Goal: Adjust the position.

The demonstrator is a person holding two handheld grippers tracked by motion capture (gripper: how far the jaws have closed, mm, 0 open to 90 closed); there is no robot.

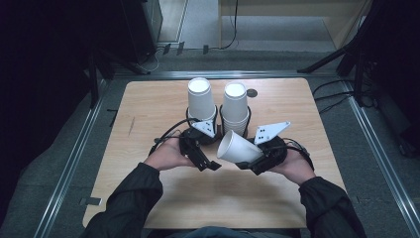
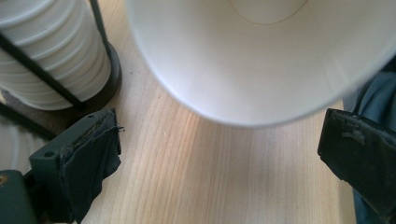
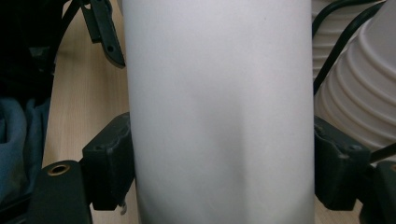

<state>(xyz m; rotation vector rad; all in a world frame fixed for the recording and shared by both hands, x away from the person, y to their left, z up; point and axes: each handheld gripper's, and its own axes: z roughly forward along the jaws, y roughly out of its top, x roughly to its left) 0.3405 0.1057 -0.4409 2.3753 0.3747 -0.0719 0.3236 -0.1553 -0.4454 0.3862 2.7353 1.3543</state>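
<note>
Both forearms, in dark sleeves, come in from the near edge and angle inward, so the hands sit close together over the middle of the bench. The left hand (image 1: 166,154) carries the left gripper (image 1: 212,165), pointing inward toward the other hand, its fingers (image 2: 88,163) spread wide with nothing between them. The right hand (image 1: 296,166) holds the right gripper (image 1: 242,161) pointing inward, its fingers (image 3: 109,163) clamped on a white paper cup (image 1: 238,148) that lies tilted sideways.

table (image 1: 163,104): light wood | two cup stacks (image 1: 200,99) (image 1: 235,101): upright in black wire holders, far side, just beside each other
</note>
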